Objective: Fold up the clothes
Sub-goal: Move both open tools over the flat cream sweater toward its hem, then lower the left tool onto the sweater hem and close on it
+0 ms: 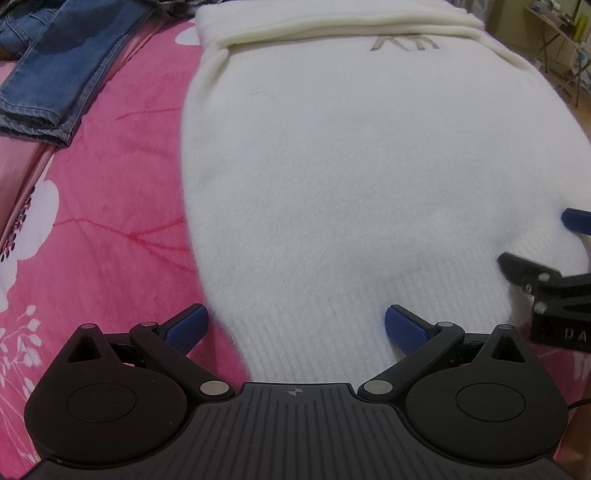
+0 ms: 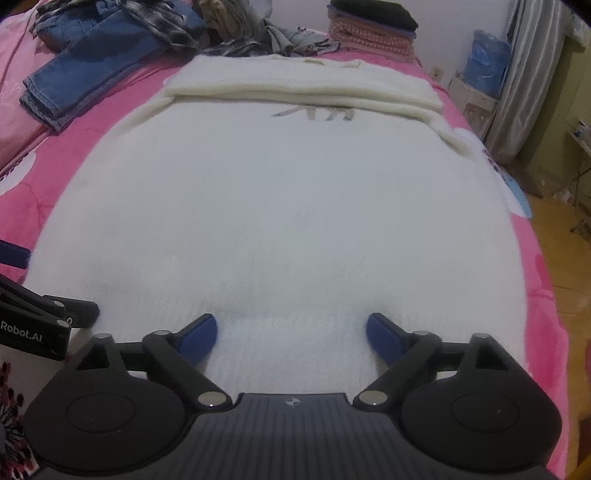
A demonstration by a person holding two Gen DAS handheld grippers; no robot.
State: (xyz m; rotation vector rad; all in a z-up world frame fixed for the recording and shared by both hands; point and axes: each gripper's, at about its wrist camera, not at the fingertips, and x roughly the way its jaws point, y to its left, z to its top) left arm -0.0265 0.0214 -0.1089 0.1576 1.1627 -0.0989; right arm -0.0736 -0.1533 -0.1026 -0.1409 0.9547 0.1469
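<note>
I hold 2 grippers over a white sweater (image 2: 280, 206) spread flat on a bed with a pink flowered cover (image 1: 110, 206). The sweater's ribbed hem lies nearest me, and its sleeves (image 2: 303, 90) are folded across the far end, just above a grey mark on the knit.

My left gripper (image 1: 295, 326) hangs over the hem's left corner. Its jaws are spread wide: the left blue pad sits over the pink cover just beside the sweater's edge, the right pad over the ribbing. The hem lies between and below them, and nothing is pinched.

My right gripper (image 2: 290, 334) is further right along the same hem. Its jaws are also spread wide, with both blue pads low over the ribbing and white knit filling the gap between them. I cannot tell whether the tips touch the fabric, but they do not squeeze it. Each gripper shows at the edge of the other's view, so the 2 sit near each other.

Beyond the sweater, blue jeans (image 2: 88, 70) lie at the far left, beside a heap of unfolded clothes (image 2: 243, 33). A folded stack (image 2: 373, 33) sits at the far right.
</note>
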